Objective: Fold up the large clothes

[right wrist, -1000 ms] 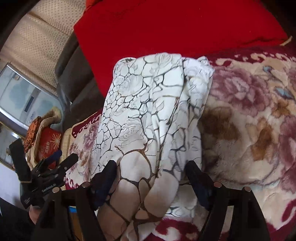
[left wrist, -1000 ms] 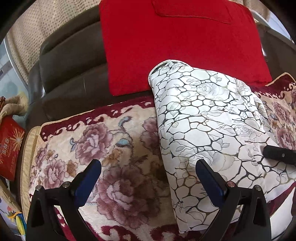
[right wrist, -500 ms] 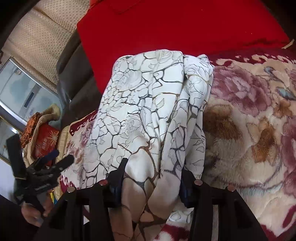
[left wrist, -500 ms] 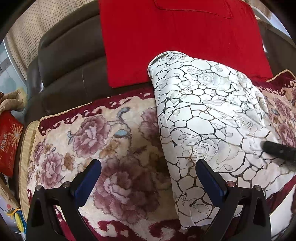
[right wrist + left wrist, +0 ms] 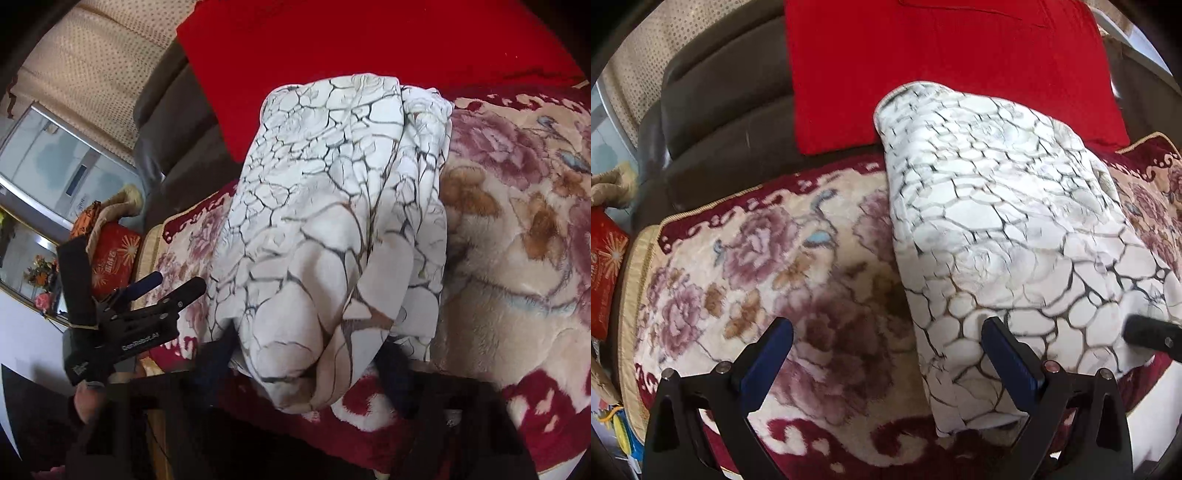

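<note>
A white garment (image 5: 997,221) with a dark crackle print lies folded in a long strip on the flowered blanket (image 5: 775,258). My left gripper (image 5: 886,325) is open, with nothing between its pads. One pad hovers over the strip's near left edge, the other over the blanket. In the right wrist view the garment (image 5: 325,184) runs away from me. My right gripper (image 5: 306,362) has the bunched near end between its pads, and its jaws are closing on the cloth. The left gripper (image 5: 179,280) shows at the left there. One right finger (image 5: 1152,336) shows at the left view's right edge.
A red cushion (image 5: 942,55) leans on the brown sofa back (image 5: 720,110) behind the garment. A red box (image 5: 114,254) and some bags sit past the sofa's left end. A hand (image 5: 88,402) holds the left gripper. The blanket (image 5: 517,258) spreads out to the garment's right.
My right gripper's jaws have narrowed from wide apart to tight around the garment's near end, which now bunches up between them. The left gripper stays open and has barely moved.
</note>
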Demonstrator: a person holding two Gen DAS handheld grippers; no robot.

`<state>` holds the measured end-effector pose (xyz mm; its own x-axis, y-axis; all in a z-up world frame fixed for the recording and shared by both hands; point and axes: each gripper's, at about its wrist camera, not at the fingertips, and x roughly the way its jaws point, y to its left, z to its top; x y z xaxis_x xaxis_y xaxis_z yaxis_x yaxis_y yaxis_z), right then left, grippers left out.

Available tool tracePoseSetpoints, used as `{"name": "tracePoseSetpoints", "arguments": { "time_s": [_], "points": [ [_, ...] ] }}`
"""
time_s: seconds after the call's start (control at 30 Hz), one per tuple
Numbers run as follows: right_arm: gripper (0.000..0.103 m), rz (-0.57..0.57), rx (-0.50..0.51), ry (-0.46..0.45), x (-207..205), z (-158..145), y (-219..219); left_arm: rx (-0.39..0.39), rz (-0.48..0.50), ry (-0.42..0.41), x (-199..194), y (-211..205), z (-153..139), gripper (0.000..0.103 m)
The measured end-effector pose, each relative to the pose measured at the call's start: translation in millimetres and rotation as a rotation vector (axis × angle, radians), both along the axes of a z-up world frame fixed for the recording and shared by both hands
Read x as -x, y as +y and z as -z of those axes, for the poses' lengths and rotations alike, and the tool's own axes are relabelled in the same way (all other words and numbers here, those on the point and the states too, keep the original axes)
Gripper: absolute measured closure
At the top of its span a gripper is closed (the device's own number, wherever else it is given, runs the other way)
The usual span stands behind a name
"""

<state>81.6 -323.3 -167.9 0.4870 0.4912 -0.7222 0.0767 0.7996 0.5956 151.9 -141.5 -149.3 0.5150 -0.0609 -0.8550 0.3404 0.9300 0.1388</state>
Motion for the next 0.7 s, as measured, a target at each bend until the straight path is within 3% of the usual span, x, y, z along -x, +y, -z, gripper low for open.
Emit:
{"name": "tracePoseSetpoints", "arguments": {
  "time_s": [0.17,0.27,0.4,0.47,0.5,0.53,0.7],
  "points": [
    [0.068,0.002,0.088,-0.096,5.1,-16.9,7.8,0.029,0.007,0.02,-0.4,-1.2,6.1,0.002],
    [0.068,0.013,0.127,-0.07,1.1,0.8,6.0,0.068,0.031,0.078,-3.4,-3.4,18.0,0.001],
    [0.068,0.065,-0.034,-0.011,3.1,30.2,-13.1,0.085,0.031,0.094,-4.7,-0.4,21.5,0.001],
    [0.064,0.05,-0.052,-0.007,2.6,25.2,-13.4,0.07,0.042,0.087,-5.0,-1.1,19.4,0.001],
    [0.058,0.047,-0.065,0.001,2.7,21.7,-14.4,0.062,0.044,0.082,-5.0,-1.5,18.2,0.001],
    [0.045,0.049,-0.08,0.016,2.4,16.8,-17.1,0.055,0.046,0.076,-4.7,-2.0,17.4,0.001],
    [0.033,0.1,-0.072,-0.033,6.3,-12.7,-31.1,0.031,0.043,0.051,-0.4,-5.6,15.0,0.001]
  ]
}}
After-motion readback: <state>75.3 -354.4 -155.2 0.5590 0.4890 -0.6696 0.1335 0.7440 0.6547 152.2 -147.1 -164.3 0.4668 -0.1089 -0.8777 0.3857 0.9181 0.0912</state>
